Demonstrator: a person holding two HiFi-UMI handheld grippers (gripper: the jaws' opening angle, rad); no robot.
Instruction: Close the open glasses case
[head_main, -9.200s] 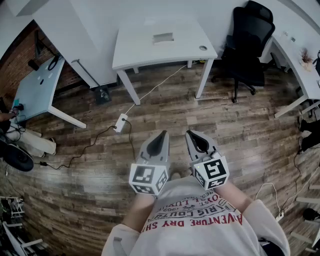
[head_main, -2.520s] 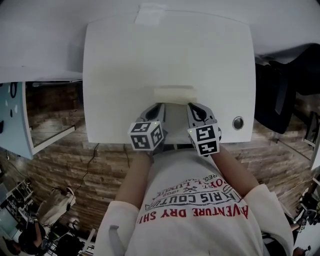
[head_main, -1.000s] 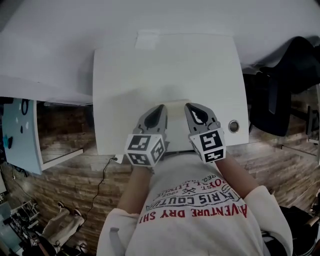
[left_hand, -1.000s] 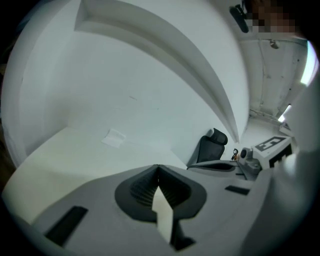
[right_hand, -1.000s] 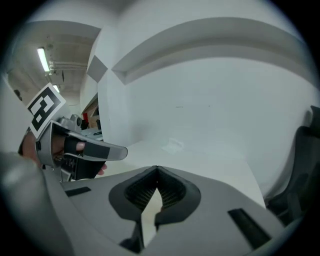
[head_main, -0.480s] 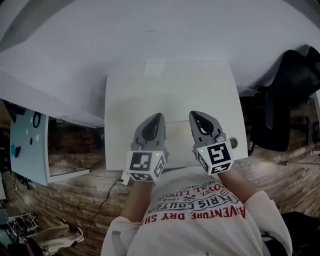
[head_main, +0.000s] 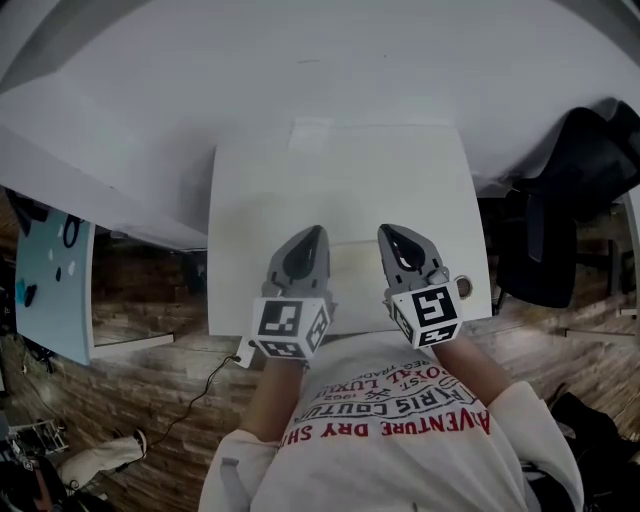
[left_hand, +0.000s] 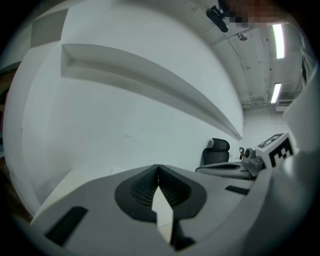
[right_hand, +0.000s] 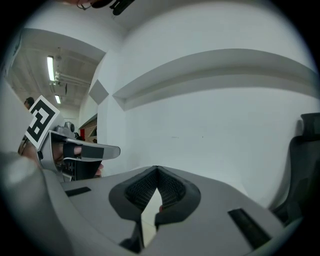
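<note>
White counter (head_main: 250, 200) carries the pale glasses case (head_main: 353, 262), lying between the two tools. Left gripper (head_main: 314, 233) and right gripper (head_main: 391, 232) both have jaws pressed together, holding nothing.

The person wore a white shirt (head_main: 400, 450) with curved rows of dark and red lettering across the chest, and its loose white sleeves (head_main: 535, 445) sat bunched at 5 and 7 o'clock in the head view. The left gripper (head_main: 313, 233) and right gripper (head_main: 389, 231) were both smooth grey shells tapering toward 12 o'clock, each with 2 black ribbed pads (left_hand: 142, 189) set in a dark recess. At its 6 o'clock end each carried a white cube (head_main: 290, 328) printed with black square markers.
</note>
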